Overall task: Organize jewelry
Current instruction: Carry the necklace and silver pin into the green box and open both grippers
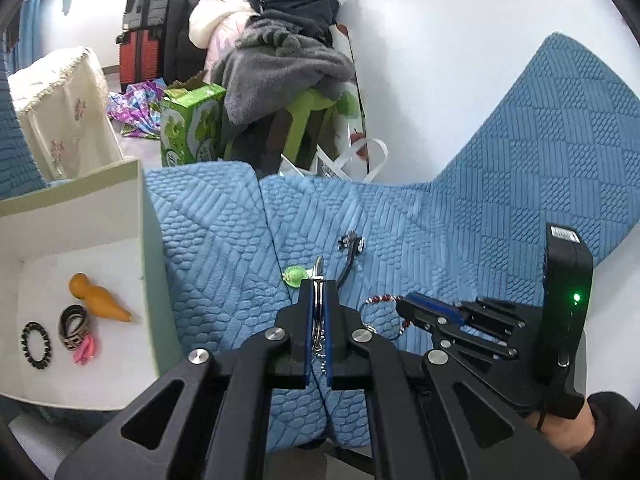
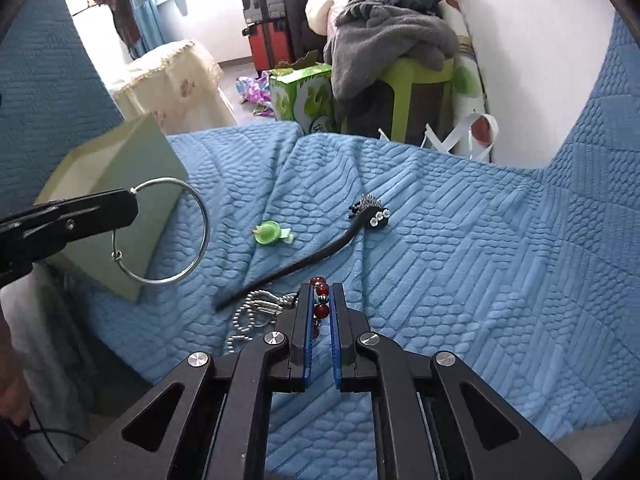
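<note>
Blue-padded left gripper (image 1: 318,312) clamps thin silver wire bangle (image 2: 176,230); right gripper (image 2: 322,312) pinches red beaded bracelet (image 2: 321,300).
Risk: bracelet, lower centre, drags tangled silver ball chain (image 2: 250,320); edge-held bangle may twist free before pale green box (image 1: 80,216).

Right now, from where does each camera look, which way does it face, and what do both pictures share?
Left wrist: sits behind the left claw, facing forward over the blue quilted cover; its jaws clamp a silver bangle; the open white box lies left, the right claw and a sleeved hand right.
Right wrist: sits behind the right claw, shut on a red bead bracelet, facing the same cover; the left claw enters from the left.
Shared: green pendant, black hair stick, box, bangle.
</note>
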`<state>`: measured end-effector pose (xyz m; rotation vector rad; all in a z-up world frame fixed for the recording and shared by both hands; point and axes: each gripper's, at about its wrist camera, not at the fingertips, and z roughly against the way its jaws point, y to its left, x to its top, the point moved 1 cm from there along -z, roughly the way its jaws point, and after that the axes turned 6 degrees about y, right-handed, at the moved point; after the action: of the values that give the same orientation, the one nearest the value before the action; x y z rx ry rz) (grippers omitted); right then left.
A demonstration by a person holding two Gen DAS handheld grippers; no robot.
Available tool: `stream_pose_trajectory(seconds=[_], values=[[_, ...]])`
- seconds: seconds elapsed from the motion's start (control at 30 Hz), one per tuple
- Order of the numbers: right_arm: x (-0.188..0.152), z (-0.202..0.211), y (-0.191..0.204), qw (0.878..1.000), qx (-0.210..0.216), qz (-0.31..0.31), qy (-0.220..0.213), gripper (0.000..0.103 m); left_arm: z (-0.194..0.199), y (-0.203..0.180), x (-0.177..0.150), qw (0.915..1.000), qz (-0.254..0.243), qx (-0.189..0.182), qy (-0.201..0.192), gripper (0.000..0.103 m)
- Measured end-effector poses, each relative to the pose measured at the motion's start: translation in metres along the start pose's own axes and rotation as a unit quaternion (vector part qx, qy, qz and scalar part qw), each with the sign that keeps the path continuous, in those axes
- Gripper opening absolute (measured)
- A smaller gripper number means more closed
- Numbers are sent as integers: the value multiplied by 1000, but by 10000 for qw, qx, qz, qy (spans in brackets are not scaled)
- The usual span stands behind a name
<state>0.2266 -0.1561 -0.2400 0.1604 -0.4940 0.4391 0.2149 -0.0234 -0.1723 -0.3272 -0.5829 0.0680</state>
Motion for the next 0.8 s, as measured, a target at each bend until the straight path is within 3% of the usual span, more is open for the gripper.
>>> stream_pose_trajectory(seconds=[0.23, 0.8], values=[[12, 38, 15, 9997, 62, -172, -187, 5, 43, 14, 4, 9991, 384, 28, -156, 4], [61, 133, 50, 9963, 45, 16, -857, 6, 129, 21, 20, 9970, 465, -30, -614, 4]])
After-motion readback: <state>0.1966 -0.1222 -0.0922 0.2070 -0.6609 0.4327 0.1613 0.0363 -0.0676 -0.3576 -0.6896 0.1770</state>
